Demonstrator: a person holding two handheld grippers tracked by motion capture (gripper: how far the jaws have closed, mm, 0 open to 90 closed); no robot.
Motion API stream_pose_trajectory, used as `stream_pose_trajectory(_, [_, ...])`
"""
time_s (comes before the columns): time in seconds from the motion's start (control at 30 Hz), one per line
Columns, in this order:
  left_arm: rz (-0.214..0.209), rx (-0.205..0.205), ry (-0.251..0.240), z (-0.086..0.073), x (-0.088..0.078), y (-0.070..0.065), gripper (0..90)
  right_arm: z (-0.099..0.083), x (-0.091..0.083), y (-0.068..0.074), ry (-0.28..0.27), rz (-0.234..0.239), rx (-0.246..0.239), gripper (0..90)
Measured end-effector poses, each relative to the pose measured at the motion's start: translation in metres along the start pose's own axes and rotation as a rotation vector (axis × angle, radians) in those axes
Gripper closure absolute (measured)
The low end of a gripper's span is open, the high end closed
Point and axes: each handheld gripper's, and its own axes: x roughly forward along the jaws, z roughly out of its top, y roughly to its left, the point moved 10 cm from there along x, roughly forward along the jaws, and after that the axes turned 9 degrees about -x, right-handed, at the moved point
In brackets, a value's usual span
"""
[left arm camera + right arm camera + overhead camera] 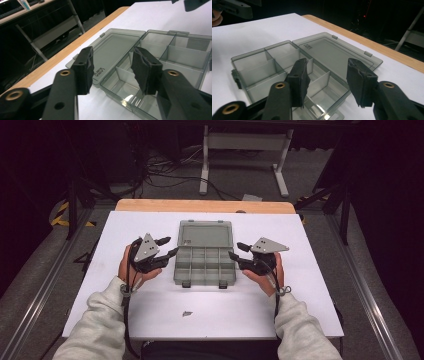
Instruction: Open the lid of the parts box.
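A smoky clear plastic compartment box (205, 267) lies open at the middle of the white table, its lid (206, 234) folded flat toward the far side. Its compartments look empty. My left gripper (171, 245) hovers at the box's left edge and my right gripper (235, 250) at its right edge, both pointing inward. In the left gripper view the left gripper (112, 53) stands open above the lid (117, 40) and the compartments (180, 55). In the right gripper view the right gripper (328, 65) is open too, with nothing between its pads, over the lid (337, 50) and the compartments (259, 67).
A small dark scrap (187, 313) lies on the white tabletop (150, 320) near the front edge. A wooden strip (205, 206) borders the far side. Beyond it stand a white desk frame (245, 150) and cables on the floor.
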Motion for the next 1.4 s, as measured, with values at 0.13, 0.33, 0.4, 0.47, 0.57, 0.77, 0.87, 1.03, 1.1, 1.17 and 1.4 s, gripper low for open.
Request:
stream_pose_trajectory(0.13, [0.001, -0.021, -0.016, -0.002, -0.007, 0.001, 39.0, 0.001, -0.005, 0.006, -0.004, 0.01, -0.01, 46.3])
stream_pose_trajectory(0.33, [0.039, -0.049, -0.031, -0.012, -0.022, 0.003, 24.6, 0.003, -0.011, 0.02, -0.018, 0.034, -0.027, 37.8])
stream_pose_trajectory(0.4, [0.034, -0.048, -0.016, -0.02, -0.026, 0.0, 20.0, 0.003, -0.012, 0.026, -0.016, 0.037, -0.034, 35.6])
stream_pose_trajectory(0.47, [0.028, -0.054, -0.007, -0.026, -0.03, -0.003, 15.4, 0.003, -0.012, 0.034, -0.014, 0.055, -0.043, 33.3])
stream_pose_trajectory(0.57, [0.021, -0.059, 0.014, -0.041, -0.039, -0.009, 10.9, 0.005, -0.013, 0.044, -0.017, 0.07, -0.054, 30.3])
stream_pose_trajectory(0.77, [-0.008, -0.109, 0.034, -0.064, -0.054, -0.016, 8.3, 0.005, -0.017, 0.053, -0.02, 0.092, -0.053, 25.8])
stream_pose_trajectory(0.87, [-0.017, -0.107, 0.064, -0.075, -0.058, -0.019, 5.9, 0.002, -0.018, 0.056, -0.011, 0.091, -0.061, 23.7])
stream_pose_trajectory(1.03, [-0.036, -0.109, 0.069, -0.084, -0.073, -0.026, 4.3, 0.0, -0.02, 0.062, -0.008, 0.105, -0.061, 21.2])
stream_pose_trajectory(1.1, [-0.035, -0.121, 0.071, -0.087, -0.077, -0.027, 4.1, 0.0, -0.02, 0.063, -0.004, 0.107, -0.064, 20.9])
stream_pose_trajectory(1.17, [-0.043, -0.108, 0.082, -0.091, -0.081, -0.028, 3.3, 0.001, -0.019, 0.069, -0.005, 0.12, -0.08, 21.0])
stream_pose_trajectory(1.4, [-0.043, -0.108, 0.079, -0.094, -0.081, -0.025, 3.5, 0.004, -0.014, 0.084, -0.005, 0.152, -0.094, 23.7])
